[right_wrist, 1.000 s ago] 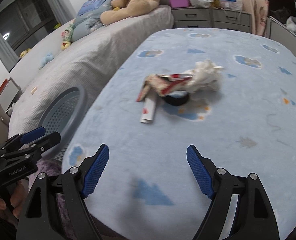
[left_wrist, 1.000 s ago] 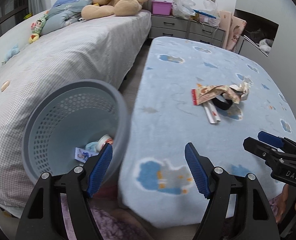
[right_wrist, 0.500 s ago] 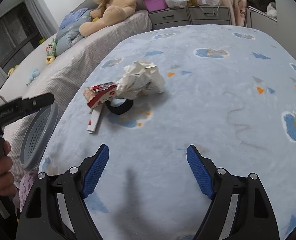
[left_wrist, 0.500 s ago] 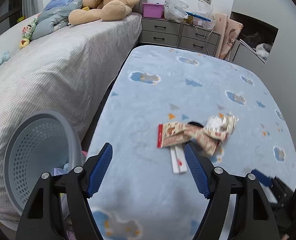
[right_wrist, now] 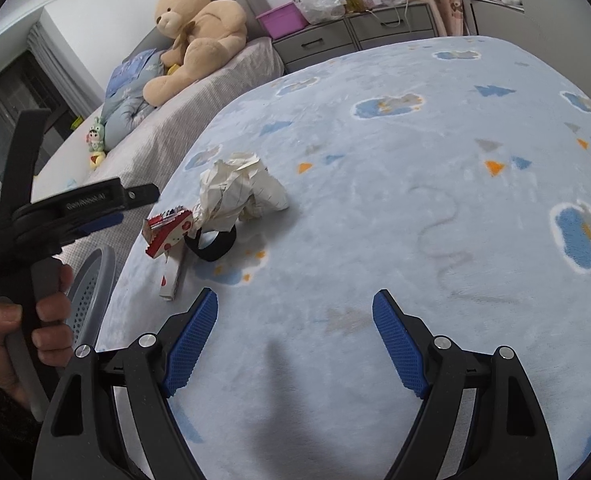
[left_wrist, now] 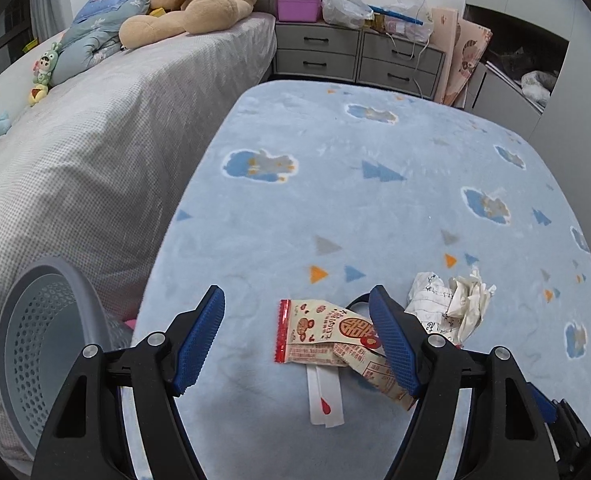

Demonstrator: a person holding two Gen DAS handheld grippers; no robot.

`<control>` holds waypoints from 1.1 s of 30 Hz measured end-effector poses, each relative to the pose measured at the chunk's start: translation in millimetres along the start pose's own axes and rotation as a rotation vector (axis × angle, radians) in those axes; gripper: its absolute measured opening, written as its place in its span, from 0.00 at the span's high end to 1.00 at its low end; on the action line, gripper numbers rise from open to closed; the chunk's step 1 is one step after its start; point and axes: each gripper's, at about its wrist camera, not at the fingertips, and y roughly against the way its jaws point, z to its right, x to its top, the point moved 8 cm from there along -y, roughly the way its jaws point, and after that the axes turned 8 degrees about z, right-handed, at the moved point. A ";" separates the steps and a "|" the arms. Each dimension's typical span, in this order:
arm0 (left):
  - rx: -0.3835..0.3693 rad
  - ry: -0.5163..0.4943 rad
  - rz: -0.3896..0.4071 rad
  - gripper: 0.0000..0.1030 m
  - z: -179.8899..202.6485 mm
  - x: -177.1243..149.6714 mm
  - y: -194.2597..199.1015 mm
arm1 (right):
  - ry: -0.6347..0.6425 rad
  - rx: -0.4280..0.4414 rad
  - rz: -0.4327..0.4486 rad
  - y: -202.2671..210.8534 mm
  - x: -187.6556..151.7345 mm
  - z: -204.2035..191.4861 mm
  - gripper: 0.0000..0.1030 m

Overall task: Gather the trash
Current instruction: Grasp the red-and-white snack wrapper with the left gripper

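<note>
bedroom's blue rug (left_wrist: 375, 208) holds uncollected snack wrapper (left_wrist: 327, 334) and crumpled paper (left_wrist: 451, 304) lower right; left gripper (left_wrist: 297, 344) and right gripper (right_wrist: 295, 344) gape empty; basket (left_wrist: 35, 360) lower left.

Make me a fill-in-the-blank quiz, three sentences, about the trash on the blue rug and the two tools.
1. The left tool hangs over the snack wrapper with its jaws ____.
2. The crumpled paper lies on the ____ rug.
3. The perforated grey basket stands between the rug and the ____.

Missing words: open; blue; bed
</note>
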 end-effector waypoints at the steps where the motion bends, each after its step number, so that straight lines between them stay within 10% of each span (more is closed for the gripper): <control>1: 0.002 -0.006 -0.005 0.31 1.7 -2.3 -1.7 | -0.005 0.000 0.003 0.9 0.6 1.0 0.24; 33: -0.055 0.075 -0.092 0.28 8.3 -70.5 17.2 | -0.058 0.021 0.020 6.2 3.5 9.8 0.24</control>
